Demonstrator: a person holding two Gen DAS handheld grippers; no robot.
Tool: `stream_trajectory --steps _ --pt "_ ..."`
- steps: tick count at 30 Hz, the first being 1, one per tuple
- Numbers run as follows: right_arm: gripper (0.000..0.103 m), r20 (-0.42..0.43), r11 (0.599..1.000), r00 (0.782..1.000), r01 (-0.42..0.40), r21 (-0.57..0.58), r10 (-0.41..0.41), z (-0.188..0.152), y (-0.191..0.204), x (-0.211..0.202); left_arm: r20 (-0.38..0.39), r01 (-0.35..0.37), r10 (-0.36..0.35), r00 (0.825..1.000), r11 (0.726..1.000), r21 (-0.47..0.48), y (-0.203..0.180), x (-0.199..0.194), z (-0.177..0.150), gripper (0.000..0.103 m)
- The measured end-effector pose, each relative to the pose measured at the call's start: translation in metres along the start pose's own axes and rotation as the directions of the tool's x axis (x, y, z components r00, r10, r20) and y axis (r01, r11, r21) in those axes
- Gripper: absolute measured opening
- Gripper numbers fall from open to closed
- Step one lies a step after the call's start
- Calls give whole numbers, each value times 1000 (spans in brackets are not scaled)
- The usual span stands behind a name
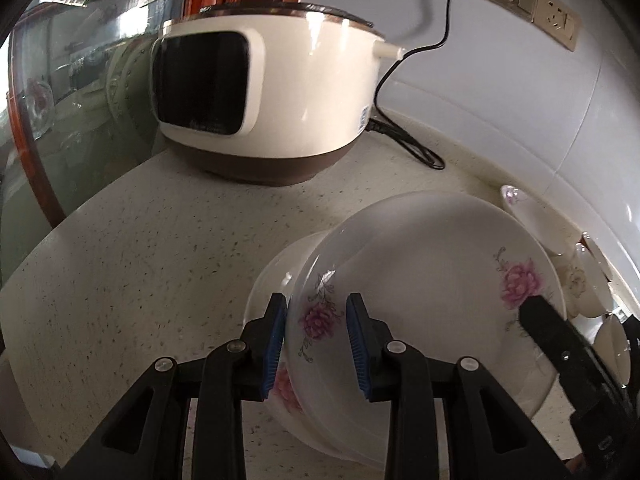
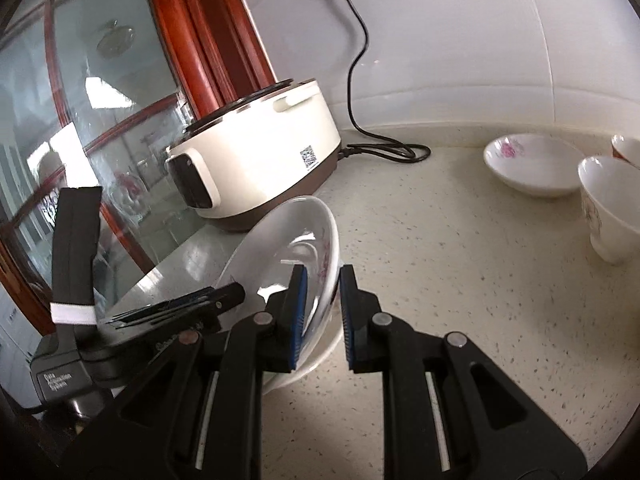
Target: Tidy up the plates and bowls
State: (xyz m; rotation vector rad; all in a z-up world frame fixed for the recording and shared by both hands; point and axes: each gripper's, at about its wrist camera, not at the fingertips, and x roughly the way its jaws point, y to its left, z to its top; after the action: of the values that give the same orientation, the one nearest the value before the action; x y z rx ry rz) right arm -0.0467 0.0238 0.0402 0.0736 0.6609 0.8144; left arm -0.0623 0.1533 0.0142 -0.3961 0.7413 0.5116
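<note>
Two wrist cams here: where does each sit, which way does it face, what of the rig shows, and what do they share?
Left wrist: on the left gripper, low over the counter, facing the rice cooker and wall; its blue-padded fingers straddle the tilted floral plate's rim; right gripper intrudes at right.
Right wrist: on the right gripper, looking from the plate's opposite rim toward the cooker; left gripper at left.
Shared: plate, cooker, counter, cord.

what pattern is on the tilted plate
White with pink flowers on grey-green stems, seen best in the left wrist view on the plate.
</note>
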Motion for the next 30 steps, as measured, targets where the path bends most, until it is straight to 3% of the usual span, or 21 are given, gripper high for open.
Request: stream_trajectory --steps 13,16,18,20,22,25,27,30 --pt "23 -155 991 985 -53 125 73 -4 -18 34 15 -9 9 1000 1000 -29 15 -1 3 31" --pt "30 -172 992 982 -58 115 77 -5 -15 37 27 -23 23 999 1000 -16 12 -1 5 31" --pt "42 -159 997 986 -47 66 57 -5 -7 34 55 -32 32 998 999 -3 9 -6 5 31" --pt "57 -127 1000 992 -22 3 22 -2 3 30 84 -47 46 995 999 17 5 -11 6 34" --pt "61 -91 998 996 6 -70 -12 -1 13 24 89 -53 51 995 998 27 3 -12 6 38" --pt "61 -74 994 997 19 -111 -27 -2 19 20 80 -55 54 995 998 14 6 -9 5 49" --pt "61 -74 993 997 14 -115 -23 -3 19 19 83 -45 44 996 999 15 7 -9 5 51" --pt "62 -71 994 997 14 -107 -21 -3 17 17 96 -69 68 993 998 12 7 -13 5 66"
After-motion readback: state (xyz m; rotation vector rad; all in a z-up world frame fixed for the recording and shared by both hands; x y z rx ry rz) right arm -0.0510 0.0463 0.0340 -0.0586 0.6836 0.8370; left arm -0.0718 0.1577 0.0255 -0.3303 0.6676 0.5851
